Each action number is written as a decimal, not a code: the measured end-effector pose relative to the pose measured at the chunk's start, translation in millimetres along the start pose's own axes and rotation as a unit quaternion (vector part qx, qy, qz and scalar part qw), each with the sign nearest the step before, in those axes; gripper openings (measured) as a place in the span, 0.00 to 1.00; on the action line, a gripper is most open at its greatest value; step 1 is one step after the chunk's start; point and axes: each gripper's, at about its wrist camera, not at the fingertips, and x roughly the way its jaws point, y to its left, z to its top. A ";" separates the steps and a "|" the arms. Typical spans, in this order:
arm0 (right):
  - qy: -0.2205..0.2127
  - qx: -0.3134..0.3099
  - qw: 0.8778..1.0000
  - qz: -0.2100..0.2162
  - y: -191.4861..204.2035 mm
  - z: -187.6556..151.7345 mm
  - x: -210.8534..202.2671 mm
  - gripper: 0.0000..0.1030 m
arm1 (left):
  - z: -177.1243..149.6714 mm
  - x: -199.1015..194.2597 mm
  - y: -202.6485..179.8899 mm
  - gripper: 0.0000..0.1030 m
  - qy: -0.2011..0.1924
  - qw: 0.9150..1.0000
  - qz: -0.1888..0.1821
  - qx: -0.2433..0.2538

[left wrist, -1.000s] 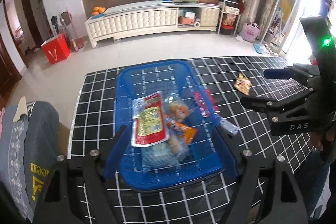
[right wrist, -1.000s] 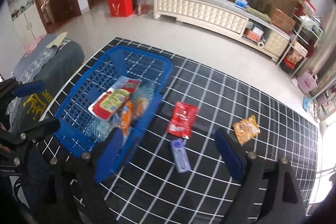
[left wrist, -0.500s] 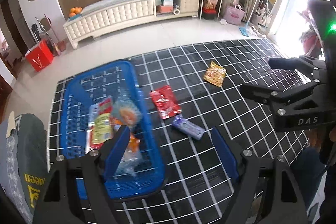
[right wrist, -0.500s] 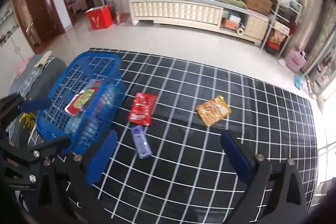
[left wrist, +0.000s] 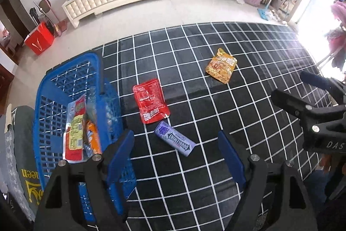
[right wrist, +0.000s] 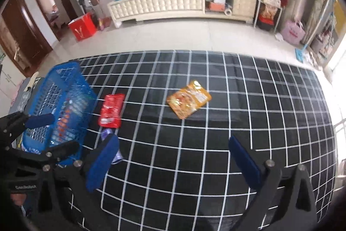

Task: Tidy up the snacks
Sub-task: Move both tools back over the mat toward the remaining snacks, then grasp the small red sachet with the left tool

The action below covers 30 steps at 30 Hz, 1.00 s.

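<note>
The purple gum pack [left wrist: 174,141] lies flat on the black grid-patterned cloth [left wrist: 248,79] straight ahead of the left gripper [left wrist: 176,157], just beyond its fingertips and roughly centred between them; this looks like the next snack to collect. Both blue-padded jaws stand wide apart and hold nothing. To take it well, I would turn the wrist so the pads close across the pack's narrow sides, since it sits at a slant to the fingers, and come down low: it is a thin, stiff, rectangular pack that should hold its shape under a firm pinch. Touching its far corner is the red foil pouch [left wrist: 151,101], flat, glossy and slightly creased, so a careless sweep could drag it along. Left of the gripper stands the blue plastic lattice basket [left wrist: 56,83], already holding several soft wrapped snacks. Farther ahead and to the right rests the orange crinkled pouch [right wrist: 188,99], ahead of the right gripper [right wrist: 173,163], which is likewise spread wide and empty.
</note>
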 end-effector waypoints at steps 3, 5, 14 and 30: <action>0.009 0.025 1.000 0.018 -14.1 1.7 12.5 1.00 | 10.4 16.7 -4.1 0.76 0.020 1.000 -0.008 -0.012; 0.014 0.033 0.999 0.021 -20.8 3.3 20.9 1.00 | 18.1 27.6 -3.7 0.76 0.034 0.999 -0.020 -0.028; 0.018 0.044 0.998 0.029 -40.0 11.7 56.5 1.00 | 41.6 76.6 5.0 0.76 0.082 0.994 0.045 -0.056; 0.061 0.058 0.996 0.026 -61.9 -3.1 95.3 1.00 | 51.9 143.1 14.1 0.76 0.134 0.987 0.064 -0.067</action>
